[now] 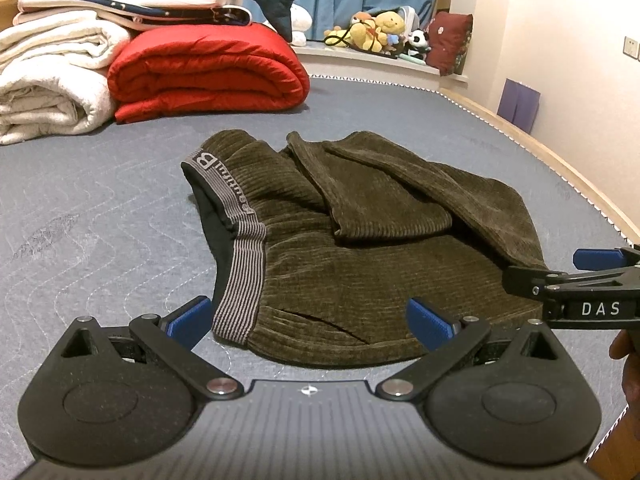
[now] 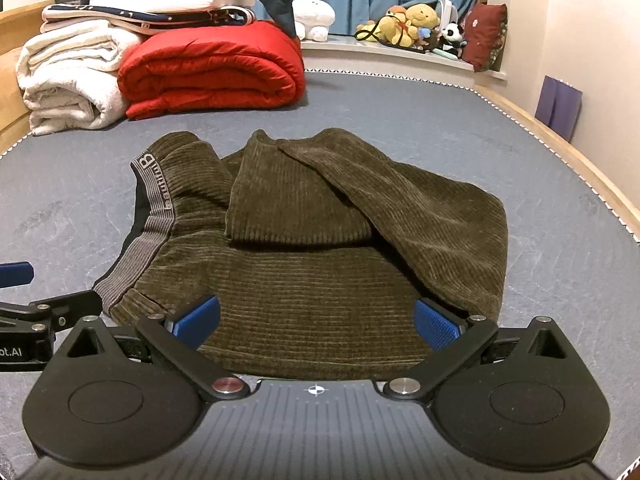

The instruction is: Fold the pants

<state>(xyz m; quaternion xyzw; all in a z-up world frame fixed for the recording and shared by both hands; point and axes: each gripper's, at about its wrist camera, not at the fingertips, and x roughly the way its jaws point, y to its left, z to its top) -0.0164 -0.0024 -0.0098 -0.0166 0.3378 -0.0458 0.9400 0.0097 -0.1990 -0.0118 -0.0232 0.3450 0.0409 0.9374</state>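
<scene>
A: Where's the olive-brown ribbed corduroy pants w/ grey striped waistband?

B: Bunched on the grey quilted mattress, dead ahead of both tools; long axis runs left–right, waistband left.

A: Nearer hand?

B: Left gripper at waistband corner; right gripper at mid-hem. Both low, level, jaws spread, holding nothing.

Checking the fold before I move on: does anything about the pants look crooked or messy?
Yes. On the olive corduroy pants, the folded-back legs lie at a slant, one crossing over the other, not squared with the layer below. The striped waistband curls open at the far end, showing dark lining. Both hand-held grippers are open.
</scene>
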